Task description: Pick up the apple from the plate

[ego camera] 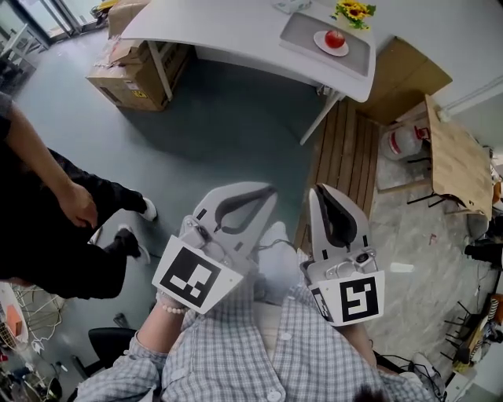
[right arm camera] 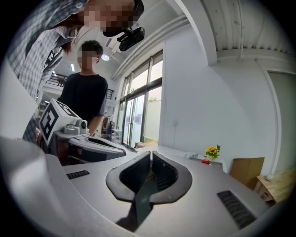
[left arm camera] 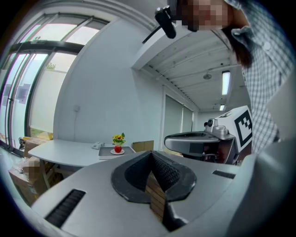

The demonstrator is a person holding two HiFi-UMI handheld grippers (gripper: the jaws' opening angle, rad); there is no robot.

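Head view: apple (ego camera: 335,38) on plate (ego camera: 321,45); left gripper (ego camera: 271,189) and right gripper (ego camera: 320,189) well apart from plate, jaws pressed together, empty, likely because the approach is not begun.

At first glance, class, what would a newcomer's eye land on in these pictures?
The red apple on its white plate stands out, far off on the grey table beside sunflowers. Nearer, the left tongs and right tongs are held shut and empty, close to the person's chest.
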